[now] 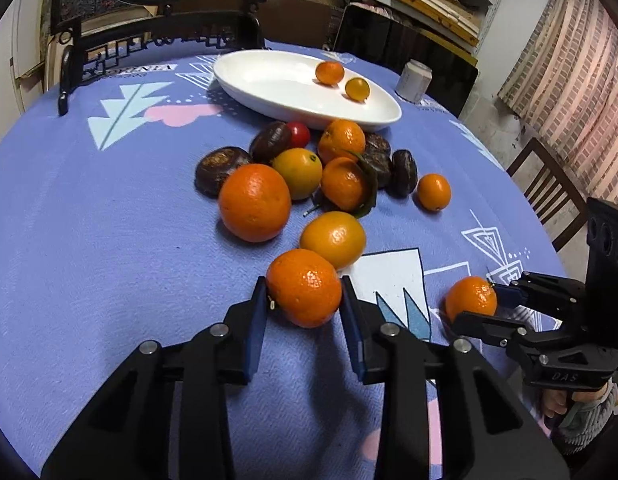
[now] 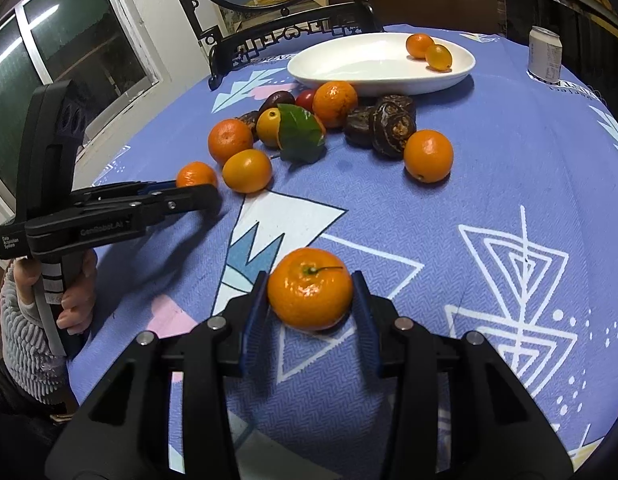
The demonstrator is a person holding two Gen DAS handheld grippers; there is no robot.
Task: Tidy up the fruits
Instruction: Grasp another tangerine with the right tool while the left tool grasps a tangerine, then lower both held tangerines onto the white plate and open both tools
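Each gripper pinches a mandarin: left gripper point(image 1: 305, 294) on one mandarin point(image 1: 304, 288), right gripper point(image 2: 310, 294) on another point(image 2: 310, 289); the white oval dish point(image 1: 245, 80) lies ahead beyond the fruit pile.

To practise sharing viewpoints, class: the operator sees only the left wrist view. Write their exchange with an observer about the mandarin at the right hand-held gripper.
Operator: From the side I can't judge the right hand-held gripper. Are both pads on its mandarin?
Observer: Yes, a blue pad presses on each side of it.
Operator: Which way does its stem end face?
Observer: Upward; the green stem sits on top, with a thin stalk lying off to the right.
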